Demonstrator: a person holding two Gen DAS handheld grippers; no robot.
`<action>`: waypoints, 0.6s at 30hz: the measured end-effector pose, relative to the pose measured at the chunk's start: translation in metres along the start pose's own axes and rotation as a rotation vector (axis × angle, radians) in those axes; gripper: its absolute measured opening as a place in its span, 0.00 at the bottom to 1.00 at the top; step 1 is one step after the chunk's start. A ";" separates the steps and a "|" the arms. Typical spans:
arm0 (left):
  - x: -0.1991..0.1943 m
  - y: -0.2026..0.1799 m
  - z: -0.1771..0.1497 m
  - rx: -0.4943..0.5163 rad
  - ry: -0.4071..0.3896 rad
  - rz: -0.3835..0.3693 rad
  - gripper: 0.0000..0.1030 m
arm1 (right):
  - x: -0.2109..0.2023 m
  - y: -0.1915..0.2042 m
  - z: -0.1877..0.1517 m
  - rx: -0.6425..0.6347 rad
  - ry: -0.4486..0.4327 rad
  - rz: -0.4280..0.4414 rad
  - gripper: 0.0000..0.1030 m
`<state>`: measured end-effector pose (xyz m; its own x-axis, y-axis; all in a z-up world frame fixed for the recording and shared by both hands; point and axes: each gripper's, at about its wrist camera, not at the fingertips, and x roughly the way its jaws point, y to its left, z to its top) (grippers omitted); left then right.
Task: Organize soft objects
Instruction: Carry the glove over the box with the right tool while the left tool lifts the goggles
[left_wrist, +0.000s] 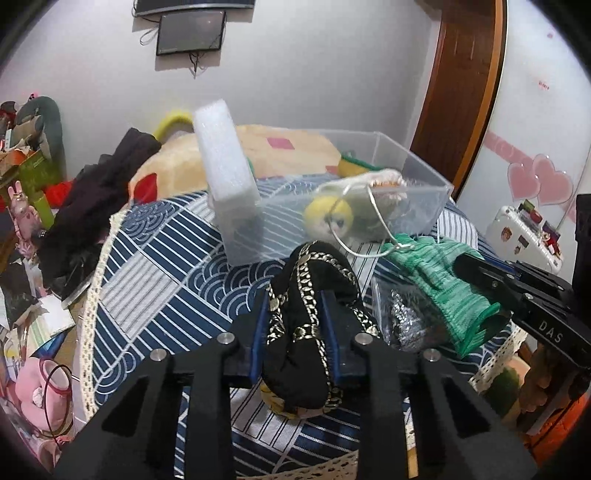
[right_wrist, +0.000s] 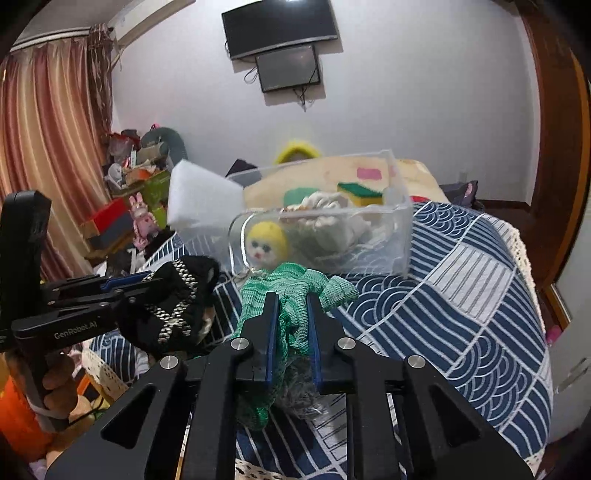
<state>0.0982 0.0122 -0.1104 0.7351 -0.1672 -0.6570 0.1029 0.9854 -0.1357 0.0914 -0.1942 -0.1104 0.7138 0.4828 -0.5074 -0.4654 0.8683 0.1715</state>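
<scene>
Left camera: my left gripper squeezes a black cloth with gold trim, near the clear box.

Right camera: my right gripper squeezes a green glove, just before the box on the blue cloth.

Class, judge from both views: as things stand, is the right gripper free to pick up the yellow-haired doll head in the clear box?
Probably not yet. The right gripper is shut on the green knit glove, so its jaws are occupied. The doll head sits behind the clear box wall, reachable only from above.
</scene>
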 end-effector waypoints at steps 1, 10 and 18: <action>-0.004 0.001 0.001 -0.003 -0.009 0.000 0.24 | -0.002 -0.002 0.002 0.003 -0.008 -0.005 0.13; -0.026 0.003 0.012 -0.003 -0.061 0.021 0.03 | -0.021 -0.007 0.014 0.012 -0.068 -0.033 0.13; -0.013 0.006 0.006 -0.010 0.023 -0.001 0.44 | -0.020 -0.007 0.014 0.011 -0.066 -0.030 0.13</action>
<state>0.0936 0.0202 -0.0985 0.7191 -0.1694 -0.6739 0.0969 0.9848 -0.1441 0.0876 -0.2089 -0.0894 0.7604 0.4626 -0.4559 -0.4378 0.8835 0.1663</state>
